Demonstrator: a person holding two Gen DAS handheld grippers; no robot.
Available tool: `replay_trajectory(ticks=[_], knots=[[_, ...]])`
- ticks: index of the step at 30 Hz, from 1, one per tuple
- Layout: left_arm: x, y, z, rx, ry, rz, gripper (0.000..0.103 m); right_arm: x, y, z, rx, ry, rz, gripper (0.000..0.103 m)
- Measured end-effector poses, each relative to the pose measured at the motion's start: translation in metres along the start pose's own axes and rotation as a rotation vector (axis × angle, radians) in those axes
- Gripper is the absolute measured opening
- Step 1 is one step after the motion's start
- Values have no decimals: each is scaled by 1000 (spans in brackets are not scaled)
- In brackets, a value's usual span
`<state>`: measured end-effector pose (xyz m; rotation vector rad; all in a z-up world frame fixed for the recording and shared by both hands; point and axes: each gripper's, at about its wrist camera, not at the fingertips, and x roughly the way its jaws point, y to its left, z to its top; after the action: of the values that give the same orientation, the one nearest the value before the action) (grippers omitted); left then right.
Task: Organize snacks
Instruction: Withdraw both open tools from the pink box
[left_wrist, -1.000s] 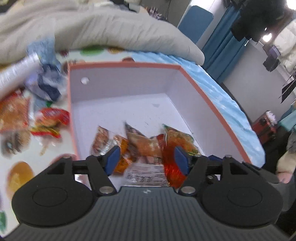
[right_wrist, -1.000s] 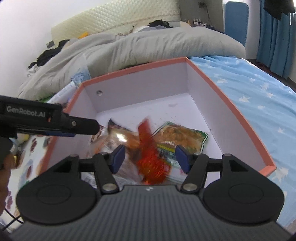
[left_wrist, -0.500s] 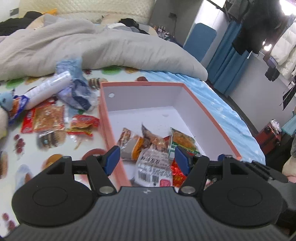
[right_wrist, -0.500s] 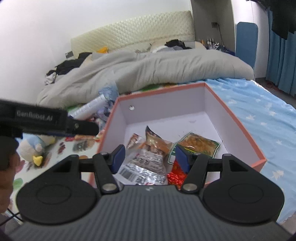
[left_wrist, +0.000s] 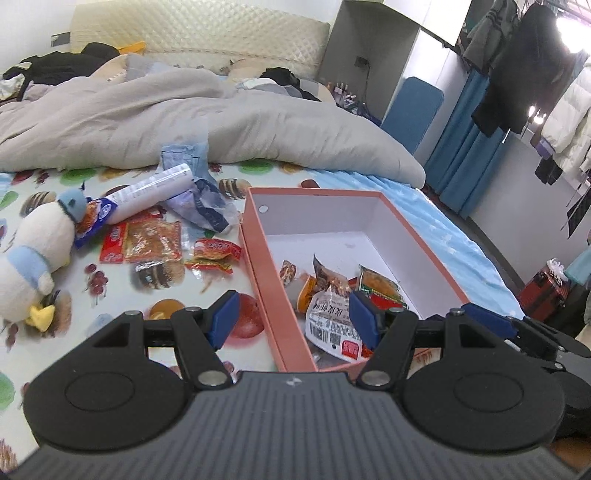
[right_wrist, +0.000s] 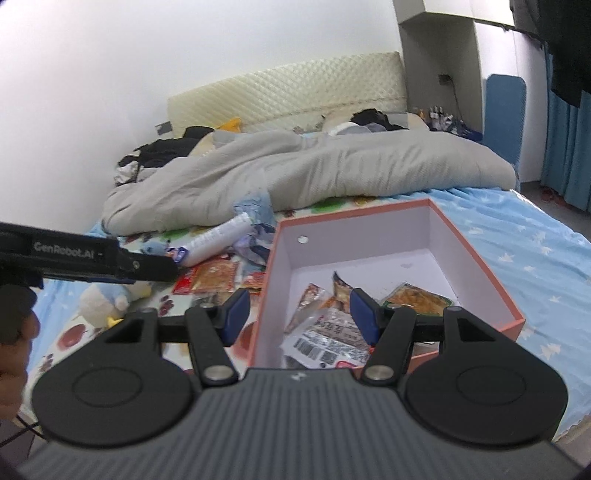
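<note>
Snacks (left_wrist: 334, 295) fill the box (right_wrist: 476, 254); "GenRobot.AI" marks the left hand-held gripper (right_wrist: 88, 258).

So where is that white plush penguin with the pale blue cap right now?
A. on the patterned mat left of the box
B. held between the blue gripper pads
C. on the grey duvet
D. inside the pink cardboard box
A: the white plush penguin lies on the fruit-patterned mat, left of the pink cardboard box, which holds only snack packets.
</note>
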<state>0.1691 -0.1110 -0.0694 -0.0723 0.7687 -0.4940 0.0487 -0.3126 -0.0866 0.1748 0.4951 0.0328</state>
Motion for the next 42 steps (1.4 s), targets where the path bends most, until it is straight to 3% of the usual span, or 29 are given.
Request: replay_trajectory(ticks=[15, 25, 30, 42], knots=[[-80, 26, -50, -47, -46, 73, 74, -38, 53, -23, -59, 16, 62, 62], [-101, 52, -90, -136, -7, 107, 74, -46, 86, -51, -98, 84, 127, 62], [-105, 85, -89, -230, 3, 129, 74, -41, 104, -57, -130, 99, 154, 62], [-78, 129, -66, -202, 8, 181, 76, 4, 137, -54, -168, 106, 197, 62]])
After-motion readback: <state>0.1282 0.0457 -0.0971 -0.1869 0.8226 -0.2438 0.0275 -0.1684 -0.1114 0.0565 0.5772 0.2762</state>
